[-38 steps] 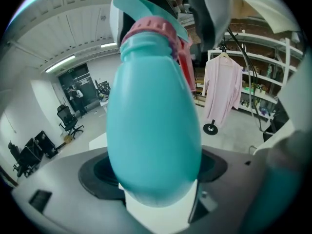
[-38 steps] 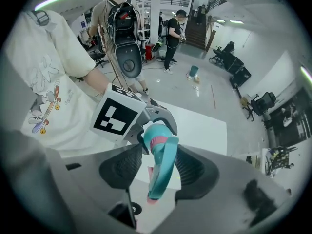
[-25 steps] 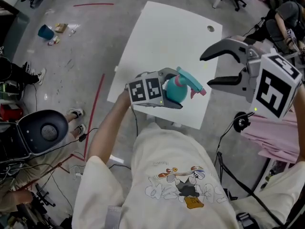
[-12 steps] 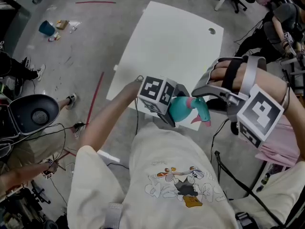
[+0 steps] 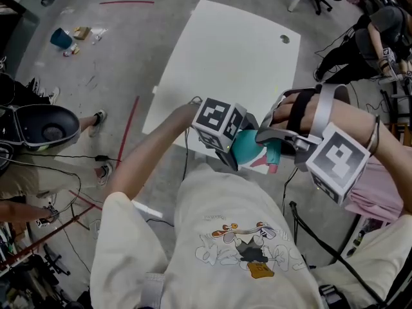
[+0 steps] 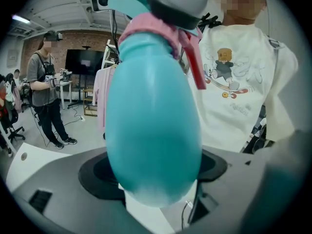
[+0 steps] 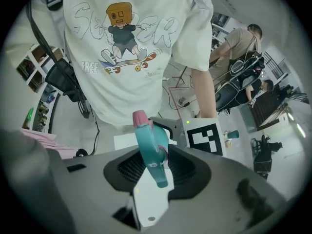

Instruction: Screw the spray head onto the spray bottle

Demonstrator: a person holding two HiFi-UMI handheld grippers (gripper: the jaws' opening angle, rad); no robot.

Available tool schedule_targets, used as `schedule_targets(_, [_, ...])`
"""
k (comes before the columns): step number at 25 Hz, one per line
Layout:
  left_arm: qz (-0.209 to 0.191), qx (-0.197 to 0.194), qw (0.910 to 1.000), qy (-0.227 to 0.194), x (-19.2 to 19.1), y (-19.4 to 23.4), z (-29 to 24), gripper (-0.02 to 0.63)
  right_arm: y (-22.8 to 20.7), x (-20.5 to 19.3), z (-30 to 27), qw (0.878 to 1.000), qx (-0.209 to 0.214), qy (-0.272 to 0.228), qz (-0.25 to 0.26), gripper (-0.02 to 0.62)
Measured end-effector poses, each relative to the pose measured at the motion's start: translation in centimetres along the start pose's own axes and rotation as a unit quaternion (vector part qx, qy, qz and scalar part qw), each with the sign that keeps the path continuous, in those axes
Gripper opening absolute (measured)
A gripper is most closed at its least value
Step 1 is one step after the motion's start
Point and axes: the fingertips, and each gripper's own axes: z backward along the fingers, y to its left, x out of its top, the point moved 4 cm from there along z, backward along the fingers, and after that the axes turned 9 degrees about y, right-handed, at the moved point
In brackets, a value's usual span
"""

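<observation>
My left gripper (image 5: 239,154) is shut on the belly of a teal spray bottle (image 5: 244,148), held above the white table's (image 5: 225,50) near edge, close to my chest. The bottle (image 6: 153,130) fills the left gripper view, topped by its teal and pink spray head (image 6: 161,18). My right gripper (image 5: 273,141) reaches in from the right. Its jaws have just been closing, and they now press on the spray head (image 7: 151,147) between them. The pink trigger (image 5: 269,167) pokes out below the right gripper.
Pink cloth (image 5: 370,198) lies at my right. A teal cup (image 5: 61,38) and litter lie on the floor at far left, with a red strip (image 5: 125,140) beside the table. People stand at the left edge and the top right. A hole (image 5: 285,40) marks the table's far corner.
My right gripper came down from the upper right onto the spray head and its jaws narrowed around it. My left gripper tilted the bottle and carried it nearer my chest.
</observation>
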Motion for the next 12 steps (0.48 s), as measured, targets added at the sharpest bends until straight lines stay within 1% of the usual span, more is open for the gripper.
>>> schedule_targets(3, [-0.002, 0.007, 1.0, 0.003, 0.3, 0.4, 0.0, 0.423, 0.0, -0.4, 0.2, 1.0, 0.002, -0.004, -0.007, 0.132])
schedule_targets(6, [-0.012, 0.045, 0.9987, 0.018, 0.4, 1.1, 0.3, 0.423, 0.0, -0.7, 0.7, 1.0, 0.003, -0.015, -0.015, 0.132])
schedule_targets(9, [-0.025, 0.086, 0.9953, 0.037, 0.2, 1.4, 0.4, 0.423, -0.2, -0.5, 0.8, 0.999, 0.007, -0.035, -0.034, 0.129])
schedule_targets(12, [-0.018, 0.096, 0.9937, 0.055, -0.4, 1.2, 0.2, 0.423, -0.2, -0.2, 0.3, 0.998, 0.013, -0.04, -0.05, 0.129])
